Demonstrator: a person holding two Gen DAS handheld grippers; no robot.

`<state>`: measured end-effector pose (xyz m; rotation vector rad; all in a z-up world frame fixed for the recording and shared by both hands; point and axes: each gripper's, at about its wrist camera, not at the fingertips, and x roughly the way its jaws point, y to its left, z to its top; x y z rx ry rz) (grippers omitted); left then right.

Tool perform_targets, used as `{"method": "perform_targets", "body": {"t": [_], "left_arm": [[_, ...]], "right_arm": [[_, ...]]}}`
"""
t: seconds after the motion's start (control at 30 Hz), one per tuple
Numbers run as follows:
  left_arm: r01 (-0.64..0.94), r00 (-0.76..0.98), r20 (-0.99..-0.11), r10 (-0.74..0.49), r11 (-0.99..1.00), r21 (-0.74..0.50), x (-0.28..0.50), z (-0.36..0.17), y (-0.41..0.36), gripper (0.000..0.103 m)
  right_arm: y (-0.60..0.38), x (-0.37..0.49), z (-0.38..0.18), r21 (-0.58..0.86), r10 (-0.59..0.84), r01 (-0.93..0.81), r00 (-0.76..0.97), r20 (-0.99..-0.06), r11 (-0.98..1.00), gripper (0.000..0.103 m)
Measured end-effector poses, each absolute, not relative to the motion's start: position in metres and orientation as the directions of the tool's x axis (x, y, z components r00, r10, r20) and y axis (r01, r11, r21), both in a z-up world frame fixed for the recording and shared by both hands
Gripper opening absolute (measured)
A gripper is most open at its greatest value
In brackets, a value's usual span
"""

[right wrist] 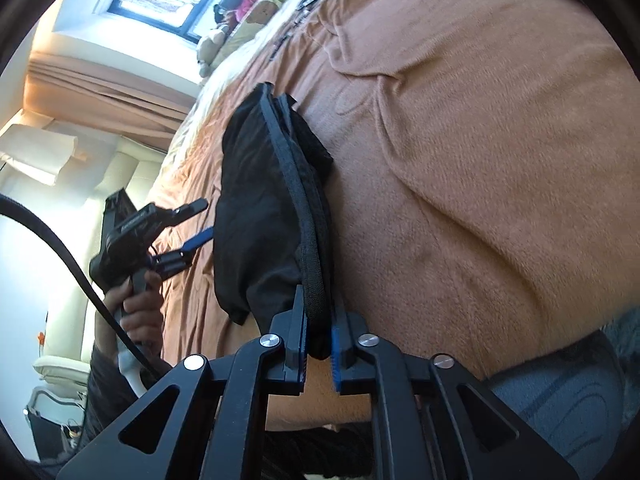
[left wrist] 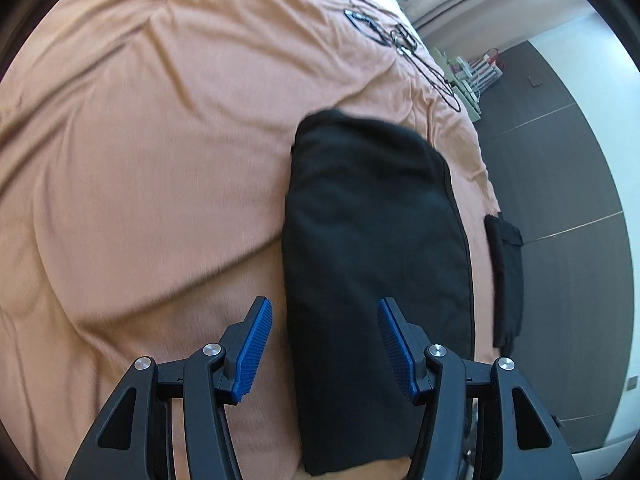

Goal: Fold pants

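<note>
An orange-brown blanket [left wrist: 140, 168] covers the whole bed, rumpled in long soft ridges, and the black pants [left wrist: 372, 248] lie on it near the bed's edge as a long narrow bundle, already doubled over on themselves. A tangle of black cable [left wrist: 384, 36] sits farther up the blanket, well apart from the work. The right gripper [right wrist: 319, 350] is clamped on the pants at their thick stitched band, the jaws nearly together with the black cloth pinched between the pads and raised a little off the blanket. The left gripper [left wrist: 325, 348] hangs above the near end of the bundle with its blue pads [left wrist: 256, 348] standing moderately wide, nothing between them touching; from the right wrist view a hand [right wrist: 138, 308] holds it off to the side of the pants. By my reading the fold is partly made and one end is pinned while the free gripper lines up for its own hold. The next move calls for the open jaws to come down over the near cloth edge, catching all layers, so both ends can be carried over together.
</note>
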<state>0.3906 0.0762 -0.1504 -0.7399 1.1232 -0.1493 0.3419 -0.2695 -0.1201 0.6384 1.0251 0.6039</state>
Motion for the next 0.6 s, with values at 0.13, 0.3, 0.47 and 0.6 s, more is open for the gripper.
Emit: {"method": "perform_targets", "body": {"t": [0.13, 0.3, 0.47, 0.6], "left_arm": [[-0.252, 0.446, -0.754, -0.482, 0.741, -0.623, 0.381, -0.155, 0.073, 0.057], [-0.263, 0.448, -0.743, -0.497, 0.722, -0.641, 0.369, -0.159, 0.071, 0.057], [-0.274, 0.446, -0.724, -0.526, 0.69, -0.67, 0.354, -0.166, 0.068, 0.057], [-0.284, 0.441, -0.716, -0.542, 0.672, -0.683, 0.348, -0.172, 0.066, 0.056]], "right_arm": [[-0.276, 0.342, -0.106, 0.724, 0.713, -0.165, 0.415, -0.565, 0.67, 0.028], [-0.281, 0.353, -0.084, 0.693, 0.691, -0.202, 0.462, -0.555, 0.692, 0.044], [-0.27, 0.375, -0.073, 0.649, 0.676, -0.243, 0.455, -0.58, 0.721, 0.044], [-0.254, 0.401, -0.07, 0.616, 0.67, -0.282, 0.434, -0.602, 0.736, 0.044]]}}
